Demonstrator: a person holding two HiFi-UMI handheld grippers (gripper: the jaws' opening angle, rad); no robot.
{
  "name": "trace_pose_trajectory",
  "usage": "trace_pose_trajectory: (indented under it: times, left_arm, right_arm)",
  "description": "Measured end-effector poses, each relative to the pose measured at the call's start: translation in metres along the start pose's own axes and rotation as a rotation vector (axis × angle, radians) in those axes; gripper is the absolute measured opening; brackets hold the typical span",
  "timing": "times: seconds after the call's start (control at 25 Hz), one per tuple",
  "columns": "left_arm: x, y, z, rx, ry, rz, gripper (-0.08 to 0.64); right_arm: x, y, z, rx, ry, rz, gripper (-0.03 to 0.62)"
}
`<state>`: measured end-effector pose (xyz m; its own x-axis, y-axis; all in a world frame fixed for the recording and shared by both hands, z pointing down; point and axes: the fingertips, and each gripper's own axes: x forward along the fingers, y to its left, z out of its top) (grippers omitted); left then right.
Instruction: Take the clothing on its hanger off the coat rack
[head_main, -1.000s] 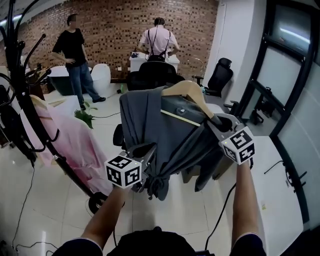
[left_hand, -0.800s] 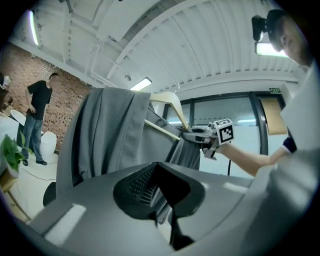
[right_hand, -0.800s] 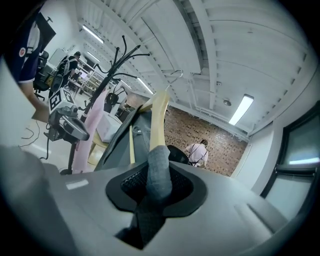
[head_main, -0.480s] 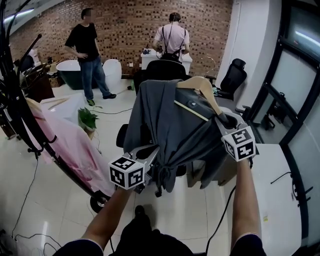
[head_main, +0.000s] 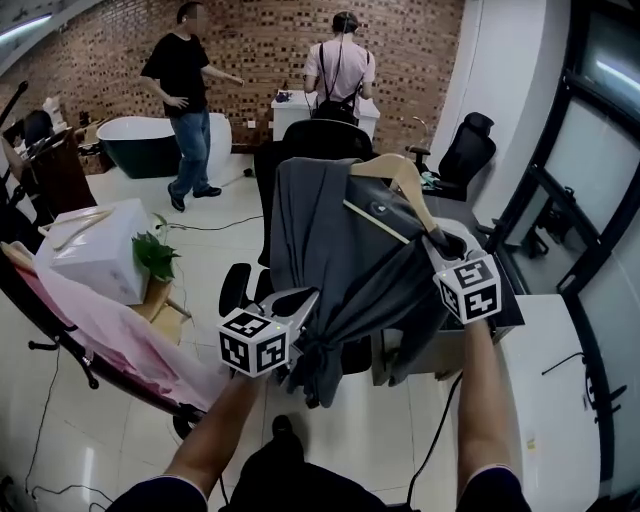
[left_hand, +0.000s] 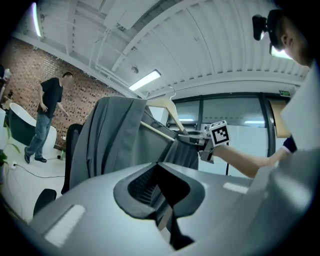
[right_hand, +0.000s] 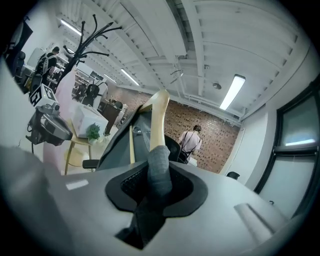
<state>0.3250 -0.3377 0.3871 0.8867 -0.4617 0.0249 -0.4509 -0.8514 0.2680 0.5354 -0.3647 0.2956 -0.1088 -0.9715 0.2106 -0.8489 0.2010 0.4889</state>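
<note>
Brick wall (head_main: 250, 60) backs a glossy white tile floor (head_main: 420, 430), where one person in black (head_main: 185, 85) and another in a pale shirt (head_main: 340, 70) stand. The coat rack (right_hand: 79, 50) with a pink garment (head_main: 110, 330) is off to the left, well apart from the grey garment (head_main: 330, 240). That garment hangs in mid-air on its wooden hanger (head_main: 395, 180). The right gripper (head_main: 440, 245) pinches the hanger's cloth-covered end. The left gripper (head_main: 298, 318) is clamped on the garment's bunched lower edge.
</note>
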Motion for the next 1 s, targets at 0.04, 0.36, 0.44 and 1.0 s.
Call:
trace_pose_trajectory:
  times: [0.04, 0.36, 0.44, 1.0]
  left_arm:
    - [0.007, 0.012, 0.002, -0.003, 0.0, 0.001, 0.012]
    - [0.036, 0.107, 0.014, -0.033, 0.021, 0.024, 0.012]
    - [0.042, 0.124, 0.021, -0.032, 0.015, 0.033, 0.012]
    - [0.065, 0.191, 0.039, -0.058, 0.004, 0.113, 0.012]
  right_arm:
    - [0.014, -0.002, 0.0, 0.002, 0.004, 0.002, 0.074]
    - [0.128, 0.006, 0.003, 0.002, 0.042, 0.017, 0.074]
    - [0.15, 0.005, 0.008, 0.004, 0.04, 0.019, 0.074]
    - [0.247, -0.004, 0.032, 0.041, 0.008, 0.062, 0.074]
